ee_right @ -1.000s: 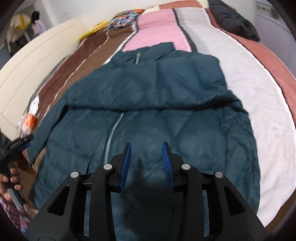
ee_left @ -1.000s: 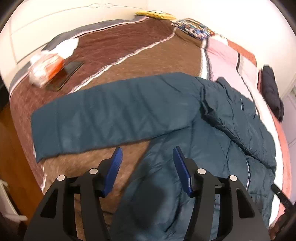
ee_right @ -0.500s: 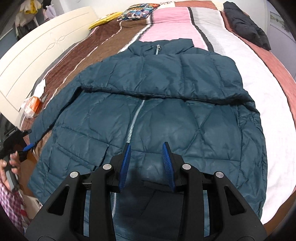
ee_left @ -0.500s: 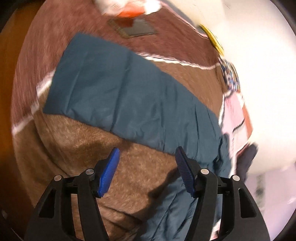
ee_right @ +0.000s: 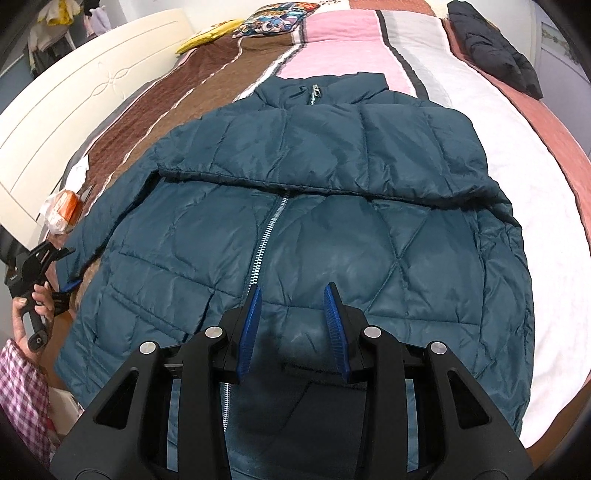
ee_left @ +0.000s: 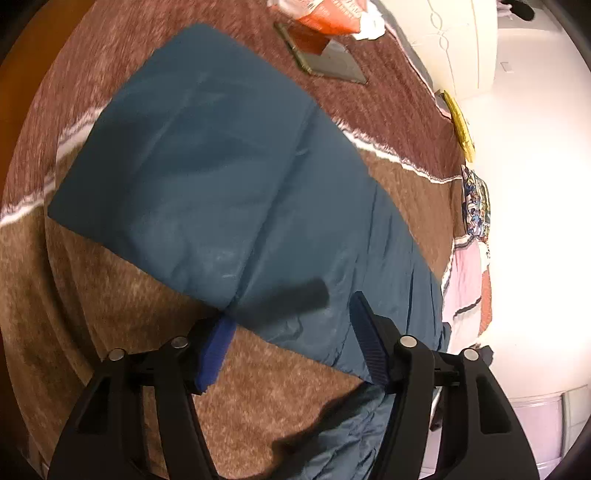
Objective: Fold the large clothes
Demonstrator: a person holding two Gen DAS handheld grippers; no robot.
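Here the teal padded jacket (ee_right: 317,229) lies front up on the striped bedspread (ee_right: 517,158), collar at the far end, zip (ee_right: 266,240) running down the middle toward the near edge. One sleeve is folded across the chest; the other sleeve (ee_left: 221,177) stretches out flat to the left over the brown part of the cover.

The right gripper (ee_right: 294,325) hangs over the jacket's lower front, just right of the zip, its blue pads parted with nothing between them. The left gripper (ee_left: 291,339) sits low at the near edge of the outstretched sleeve, jaws wide apart; the left pad is at the sleeve's edge, the right pad over the fabric, and whether either touches it cannot be told. In the right wrist view this gripper shows at the far left, held in a hand (ee_right: 27,306).

An orange and white packet (ee_left: 325,18) lies beyond the cuff beside a dark flat slab (ee_left: 328,59). No writing or label can be read anywhere.
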